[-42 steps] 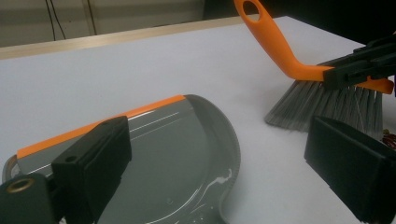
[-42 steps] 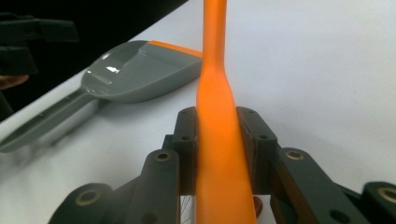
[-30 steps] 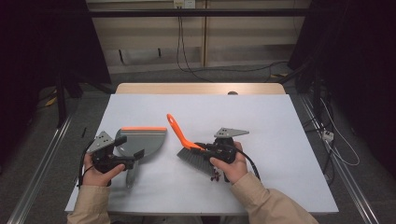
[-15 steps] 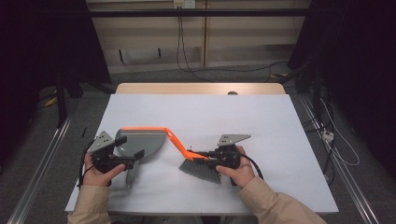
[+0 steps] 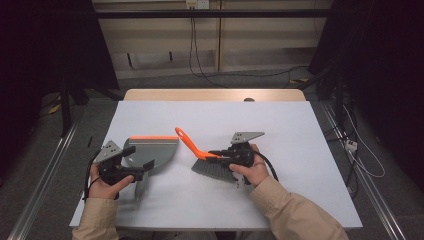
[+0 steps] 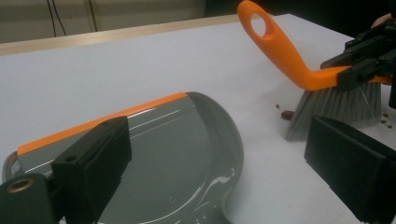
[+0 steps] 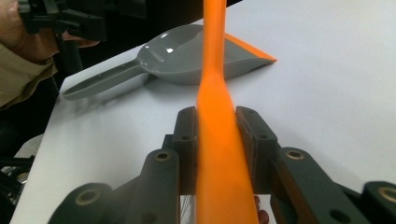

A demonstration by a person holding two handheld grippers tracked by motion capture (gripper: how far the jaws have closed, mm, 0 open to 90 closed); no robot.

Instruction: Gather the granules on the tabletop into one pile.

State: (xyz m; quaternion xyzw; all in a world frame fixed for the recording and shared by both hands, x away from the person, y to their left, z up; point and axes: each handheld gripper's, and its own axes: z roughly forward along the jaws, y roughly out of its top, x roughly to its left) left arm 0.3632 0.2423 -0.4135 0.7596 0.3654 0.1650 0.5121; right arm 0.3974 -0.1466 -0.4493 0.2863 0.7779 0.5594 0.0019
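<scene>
Right claw [image 5: 219,154] is clamping the orange handle of the hand brush [image 5: 200,150], jaws pressed on both sides. Left claw [image 6: 219,163] is standing apart over the grey dustpan [image 5: 150,150], gripping nothing. Both are working near the tabletop's [image 5: 300,130] front edge; the far half is lying open. Brush bristles are resting on the surface just right of the dustpan, small brown crumbs [image 6: 286,113] lying beside them.
</scene>
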